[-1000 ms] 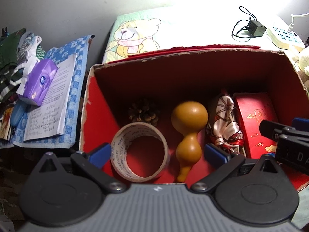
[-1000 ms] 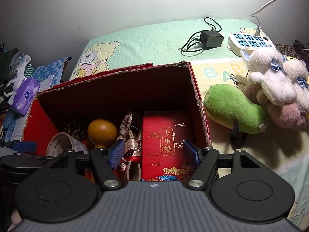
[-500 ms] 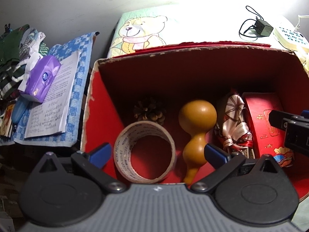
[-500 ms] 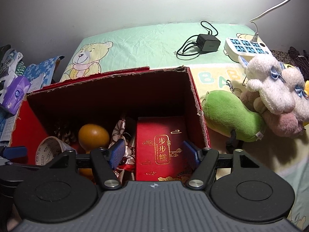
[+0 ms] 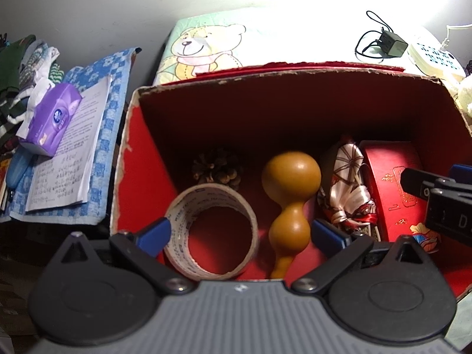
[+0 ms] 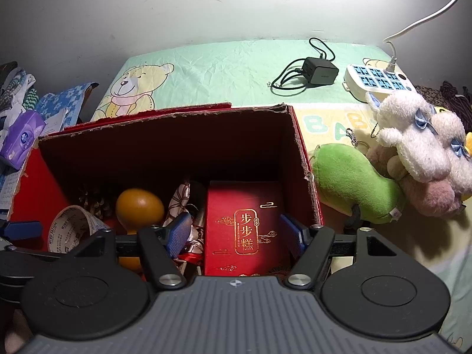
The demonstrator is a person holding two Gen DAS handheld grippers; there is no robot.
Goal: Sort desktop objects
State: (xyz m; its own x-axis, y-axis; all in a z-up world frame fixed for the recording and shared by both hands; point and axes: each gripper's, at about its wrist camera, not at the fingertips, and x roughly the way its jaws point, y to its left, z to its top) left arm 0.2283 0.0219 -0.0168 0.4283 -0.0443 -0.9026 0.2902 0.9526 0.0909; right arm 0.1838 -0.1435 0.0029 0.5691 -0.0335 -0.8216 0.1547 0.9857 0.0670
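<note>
Both hand-held grippers (image 5: 240,233) (image 6: 236,231) rose slightly.

A red cardboard box (image 5: 129,177) held an amber-brown gourd (image 5: 290,188), a brown pine cone (image 5: 218,168) and a beige tape roll (image 5: 211,233) printed with blue lettering ahead of the left gripper's (image 5: 240,233) blue fingertip pads (image 5: 155,231). Between the right gripper's (image 6: 237,233) pads lay a red gift box (image 6: 244,224) with gold characters; to its right, a lime-green plush (image 6: 354,183).

home, bedroom-ish | teddy-bear sheet (image 6: 206,67) beyond the jaws | plush toys (image 6: 419,144) right of them | clothes pile (image 5: 17,67), tissue pack (image 5: 48,118) far left
</note>
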